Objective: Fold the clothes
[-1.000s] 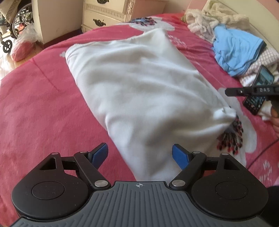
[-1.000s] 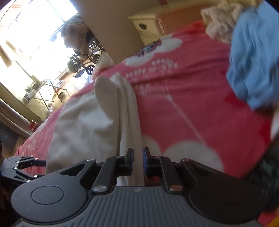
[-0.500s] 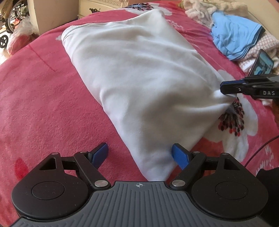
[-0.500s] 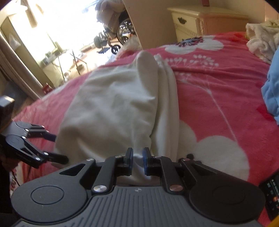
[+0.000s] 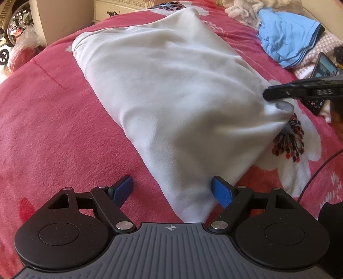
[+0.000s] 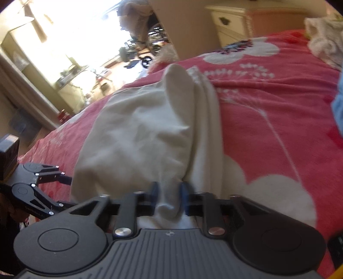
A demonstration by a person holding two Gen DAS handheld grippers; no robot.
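A white garment (image 5: 171, 96) lies folded lengthwise on the pink flowered blanket (image 5: 53, 128). My left gripper (image 5: 172, 191) stands open just over the garment's near corner, which lies between the blue pads (image 5: 221, 191) without being squeezed. At the right-hand corner my right gripper (image 5: 270, 94) is closing its jaws, and a bunched fold of the white cloth is pinched between them. The right wrist view shows that fold of the garment (image 6: 139, 139) rising from between the right gripper (image 6: 169, 193) fingers, with the left gripper (image 6: 66, 191) low on the left.
A blue garment (image 5: 287, 40), cream fluffy clothes (image 5: 242, 10) and a phone (image 5: 324, 68) lie at the far right of the bed. A cream dresser (image 6: 231, 23) stands beyond the bed. A black cable (image 5: 317, 171) crosses the blanket near right.
The right gripper came in onto the garment's right corner, closed on a fold and rolled more level. The left gripper edged closer to the near corner, still open.
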